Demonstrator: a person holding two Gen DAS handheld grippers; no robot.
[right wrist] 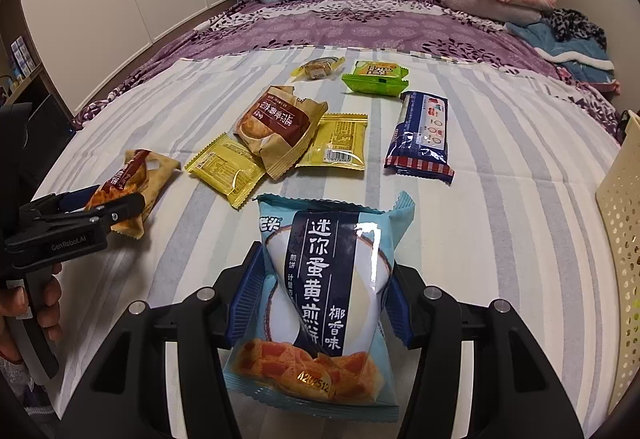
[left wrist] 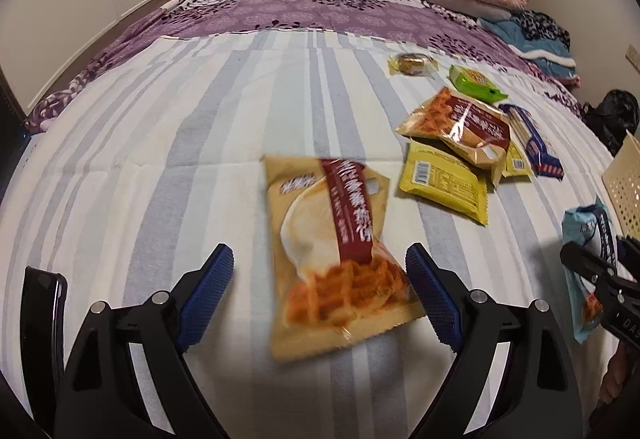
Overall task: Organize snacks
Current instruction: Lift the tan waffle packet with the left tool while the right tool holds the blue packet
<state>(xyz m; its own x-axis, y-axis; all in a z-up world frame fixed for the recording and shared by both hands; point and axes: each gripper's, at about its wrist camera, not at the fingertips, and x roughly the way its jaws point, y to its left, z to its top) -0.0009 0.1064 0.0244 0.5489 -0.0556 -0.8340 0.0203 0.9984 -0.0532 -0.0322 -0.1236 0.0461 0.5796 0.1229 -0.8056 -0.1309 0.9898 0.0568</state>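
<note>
On the left, the left gripper (left wrist: pixel 320 295) hangs over the striped bedsheet (left wrist: pixel 160 159) with its blue ribbed pads (left wrist: pixel 208 295) spread wide. A tan, crinkly waffle-snack packet with a dark red band (left wrist: pixel 336 255) sits in the gap between them, blurred, and neither pad presses on it; from the right wrist view its far end lies on the sheet, while whether the near end rests there too I cannot tell. A person's hand (right wrist: pixel 24 311) wraps the grip of this tool.

Further right, the loose snacks lie in a cluster on the sheet: a second tan packet (right wrist: pixel 276 127) overlapping two flat yellow foil sachets (right wrist: pixel 224 171), behind them a small clear-wrapped pastry (right wrist: pixel 316 69) and a green packet (right wrist: pixel 376 77), and beside those a long dark blue biscuit pack (right wrist: pixel 420 135).

To the right of the cluster, the right gripper (right wrist: pixel 320 299) is clamped on a pale blue plastic packet with a navy stripe and white lettering (right wrist: pixel 324 291), its pads squeezing both sides of the bag.

At the far right edge stands a cream perforated plastic basket (right wrist: pixel 620 239), apart from the held packet.
</note>
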